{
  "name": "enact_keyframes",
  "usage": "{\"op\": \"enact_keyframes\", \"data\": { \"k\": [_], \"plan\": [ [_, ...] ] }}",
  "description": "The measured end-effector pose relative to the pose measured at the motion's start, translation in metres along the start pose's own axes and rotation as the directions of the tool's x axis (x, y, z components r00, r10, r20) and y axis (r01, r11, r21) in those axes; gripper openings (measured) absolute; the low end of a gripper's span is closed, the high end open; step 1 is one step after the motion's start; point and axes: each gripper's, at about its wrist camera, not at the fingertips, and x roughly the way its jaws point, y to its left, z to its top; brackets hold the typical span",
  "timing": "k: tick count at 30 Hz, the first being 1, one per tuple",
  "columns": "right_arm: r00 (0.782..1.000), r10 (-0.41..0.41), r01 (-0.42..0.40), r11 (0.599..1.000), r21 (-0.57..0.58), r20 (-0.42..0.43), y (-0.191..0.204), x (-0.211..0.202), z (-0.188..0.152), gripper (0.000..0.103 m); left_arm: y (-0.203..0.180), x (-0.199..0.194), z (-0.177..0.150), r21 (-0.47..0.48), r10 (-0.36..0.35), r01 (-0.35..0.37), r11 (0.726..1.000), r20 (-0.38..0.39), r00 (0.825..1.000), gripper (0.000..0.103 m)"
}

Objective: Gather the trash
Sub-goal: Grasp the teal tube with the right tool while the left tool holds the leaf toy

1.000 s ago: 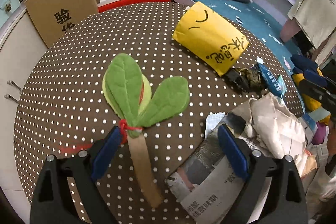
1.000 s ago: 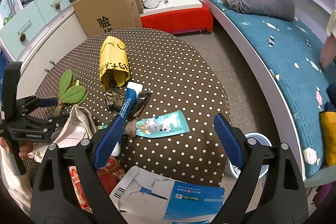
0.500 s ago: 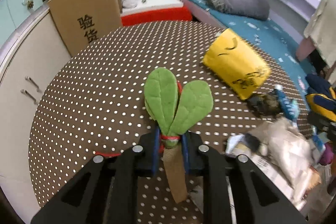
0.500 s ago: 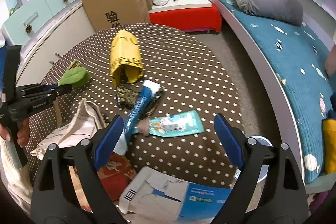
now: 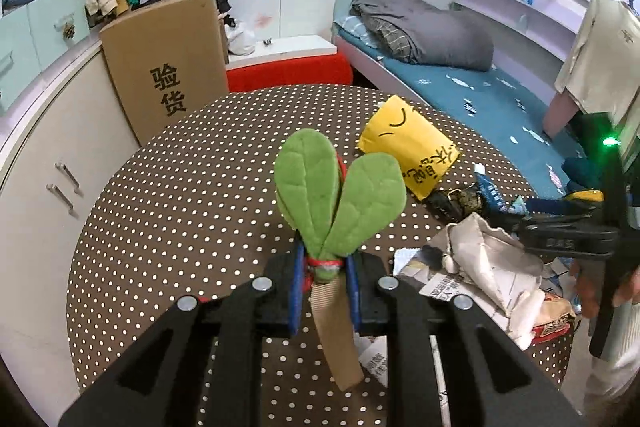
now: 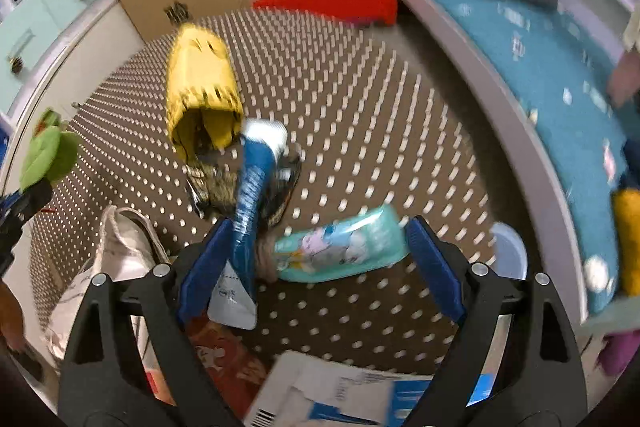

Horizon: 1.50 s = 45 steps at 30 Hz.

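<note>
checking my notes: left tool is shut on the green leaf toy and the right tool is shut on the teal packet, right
Not quite. The left tool is shut on the green leaf toy, but the right tool is open: in the right wrist view its blue pads stand apart, either side of the teal packet.

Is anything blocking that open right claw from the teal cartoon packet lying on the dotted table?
Nothing visible does. The right gripper is open, and the teal cartoon packet lies between its blue fingers. A blue wrapper crowds the left finger, beside the packet, not over it.
</note>
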Motion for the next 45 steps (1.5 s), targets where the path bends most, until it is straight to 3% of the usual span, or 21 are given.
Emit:
{"op": "enact_keyframes", "data": {
  "k": [9,18,20,21,23,24,27,30,32,33,35,40,44,45],
  "plan": [
    [0.999,-0.045,0.045,0.999,-0.03,-0.002,0.003,0.002,0.007,0.076,-0.007,0.005,-0.002,0.009,-0.02,0.02,1.0,-0.005,1.0,0.018],
    [1.0,-0.01,0.011,0.999,-0.031,0.012,-0.002,0.001,0.006,0.073,-0.003,0.002,-0.004,0.002,-0.016,0.016,1.0,-0.001,1.0,0.018],
    [1.0,0.004,-0.004,1.0,-0.021,0.014,-0.004,0.001,0.009,0.068,-0.002,0.001,-0.004,-0.001,-0.018,0.018,1.0,0.002,1.0,0.018],
    [1.0,0.008,-0.008,1.0,-0.013,0.018,-0.006,0.0,0.01,0.042,-0.003,0.001,-0.005,0.0,-0.018,0.018,1.0,0.002,1.0,0.018],
    [0.999,0.024,-0.025,0.999,0.027,0.029,-0.018,-0.006,0.018,0.028,-0.005,0.001,-0.005,0.003,-0.015,0.015,1.0,0.001,1.0,0.018],
    [0.999,0.015,-0.016,0.999,0.033,0.038,-0.02,-0.01,0.021,0.003,-0.006,0.001,-0.004,0.004,-0.014,0.014,1.0,0.0,1.0,0.018],
    [0.999,0.042,-0.042,0.999,0.029,0.018,-0.025,-0.01,0.025,0.003,-0.008,0.001,-0.003,0.004,-0.02,0.02,1.0,0.003,1.0,0.018],
    [1.0,0.016,-0.016,1.0,-0.005,0.022,-0.021,-0.008,0.021,0.007,-0.012,0.0,-0.002,0.01,-0.022,0.022,1.0,0.006,1.0,0.018],
    [1.0,-0.001,0.001,1.0,0.015,0.019,-0.022,-0.008,0.018,0.057,-0.016,0.001,-0.001,0.015,-0.025,0.025,1.0,0.003,1.0,0.019],
    [1.0,0.007,-0.007,1.0,0.025,0.016,-0.022,-0.008,0.016,0.094,-0.018,0.001,-0.001,0.019,-0.025,0.025,1.0,0.0,1.0,0.019],
    [0.997,0.059,-0.06,0.998,0.024,0.05,-0.021,-0.013,0.011,0.094,-0.02,0.001,-0.002,0.025,-0.023,0.023,0.999,-0.002,1.0,0.019],
    [0.999,0.038,-0.038,0.999,-0.01,-0.002,-0.007,0.0,0.003,0.096,-0.019,0.001,-0.001,0.021,-0.021,0.021,1.0,-0.001,1.0,0.02],
    [0.999,-0.044,0.041,0.995,-0.091,-0.03,0.014,0.007,0.008,0.096,-0.019,0.001,-0.001,0.014,-0.025,0.025,1.0,-0.004,1.0,0.02],
    [0.998,-0.057,0.053,0.993,-0.109,-0.033,0.018,0.008,0.008,0.086,-0.019,0.0,-0.002,0.011,-0.024,0.024,1.0,-0.003,1.0,0.02]
  ]
}}
